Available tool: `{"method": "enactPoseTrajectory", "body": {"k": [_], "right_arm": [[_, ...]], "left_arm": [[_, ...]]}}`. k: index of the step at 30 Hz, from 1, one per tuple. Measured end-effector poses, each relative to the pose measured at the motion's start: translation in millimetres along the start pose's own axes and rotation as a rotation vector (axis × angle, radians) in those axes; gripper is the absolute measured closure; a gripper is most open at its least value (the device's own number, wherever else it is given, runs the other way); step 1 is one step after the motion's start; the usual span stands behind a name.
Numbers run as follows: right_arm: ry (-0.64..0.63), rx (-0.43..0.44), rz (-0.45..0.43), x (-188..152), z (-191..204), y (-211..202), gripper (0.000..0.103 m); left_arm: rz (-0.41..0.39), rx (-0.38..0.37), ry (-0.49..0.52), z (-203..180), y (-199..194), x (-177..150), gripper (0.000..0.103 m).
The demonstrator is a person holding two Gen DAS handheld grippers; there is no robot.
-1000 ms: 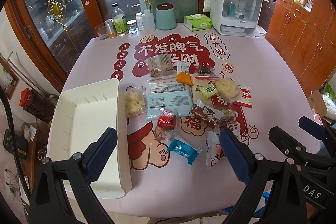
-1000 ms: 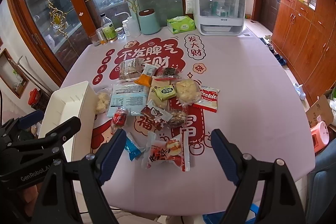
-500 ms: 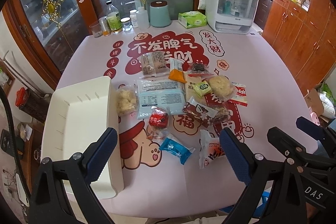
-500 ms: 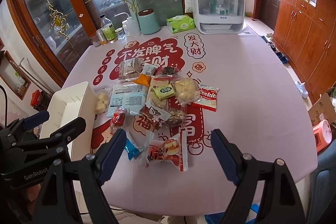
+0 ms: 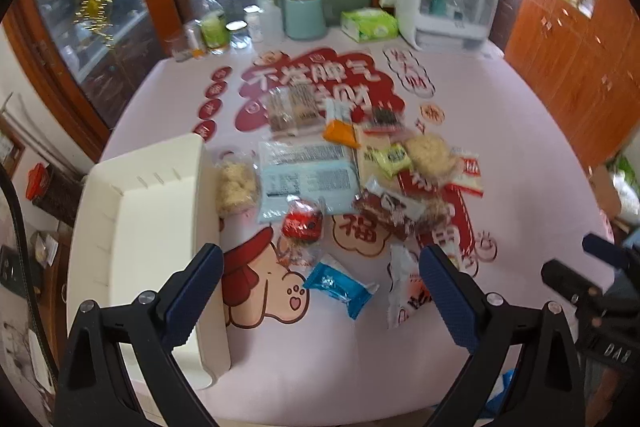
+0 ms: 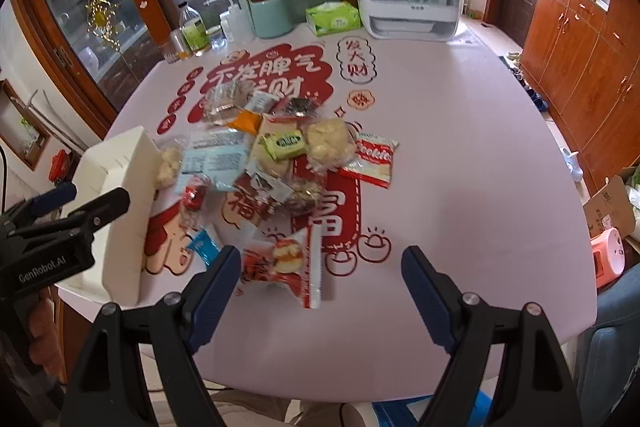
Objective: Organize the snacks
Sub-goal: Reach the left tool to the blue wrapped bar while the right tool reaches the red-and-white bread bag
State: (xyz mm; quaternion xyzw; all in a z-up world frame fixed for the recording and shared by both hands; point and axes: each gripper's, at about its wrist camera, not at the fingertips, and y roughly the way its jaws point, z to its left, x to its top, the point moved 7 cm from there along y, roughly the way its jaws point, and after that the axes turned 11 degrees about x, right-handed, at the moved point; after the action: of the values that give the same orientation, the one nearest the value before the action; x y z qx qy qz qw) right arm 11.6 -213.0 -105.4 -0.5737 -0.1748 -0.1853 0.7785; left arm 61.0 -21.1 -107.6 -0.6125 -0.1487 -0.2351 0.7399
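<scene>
At the left edge of the pink printed worktop stood the empty cream rectangular plastic bin, its long wall just beside a clear packet of pale puffed pieces. The left tool hovered above the near edge with its two blue-padded jaws spread wide and nothing between them; its left finger overlapped the bin's near corner in the left wrist view. A descent from that pose risked striking the bin rim and skidding the light bin off the worktop edge, which lay close behind it. Right of the bin, the snacks formed one overlapping heap: a large pale-blue flat pouch, a small red crinkled wrapper, a bright-blue foil sachet and, further right, a red-and-white cookie packet. Because the packets overlapped, a pinch on one could drag or lift its neighbour. The slick foil and thin flat edges appeared likely to slip from the pads. The left wrist view was motion-blurred, so fine alignment could not be judged. The right tool was likewise spread and empty, poised near a red-and-white bread-roll packet. That packet lay near the worktop's front edge, so a glancing push could sweep it to the floor.
</scene>
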Motion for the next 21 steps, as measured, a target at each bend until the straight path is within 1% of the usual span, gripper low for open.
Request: {"method": "enactPoseTrajectory", "body": {"k": [3, 6, 10, 12, 15, 18, 19, 21], "right_arm": [[-0.009, 0.007, 0.041, -8, -11, 17, 0.020], [-0.010, 0.067, 0.095, -19, -17, 38, 0.020], [-0.019, 0.130, 0.152, -30, -18, 66, 0.020], [-0.025, 0.179, 0.181, -33, -13, 81, 0.020], [-0.025, 0.210, 0.211, -33, -8, 100, 0.020], [0.009, 0.251, 0.223, -27, -4, 117, 0.020], [0.017, 0.258, 0.229, -26, -3, 123, 0.020], [0.022, 0.238, 0.260, -25, -1, 138, 0.020]], "left_arm": [[0.049, -0.023, 0.025, -6, 18, -10, 0.005], [0.089, -0.046, 0.068, -14, 36, -23, 0.005], [0.116, -0.026, 0.097, -13, 57, -39, 0.005], [0.133, -0.016, 0.105, -9, 68, -47, 0.005], [0.169, 0.007, 0.094, -2, 82, -57, 0.005], [0.195, 0.009, 0.079, 1, 93, -65, 0.005], [0.199, 0.013, 0.079, 1, 95, -67, 0.005], [0.202, 0.013, 0.083, 2, 97, -70, 0.005]]}}
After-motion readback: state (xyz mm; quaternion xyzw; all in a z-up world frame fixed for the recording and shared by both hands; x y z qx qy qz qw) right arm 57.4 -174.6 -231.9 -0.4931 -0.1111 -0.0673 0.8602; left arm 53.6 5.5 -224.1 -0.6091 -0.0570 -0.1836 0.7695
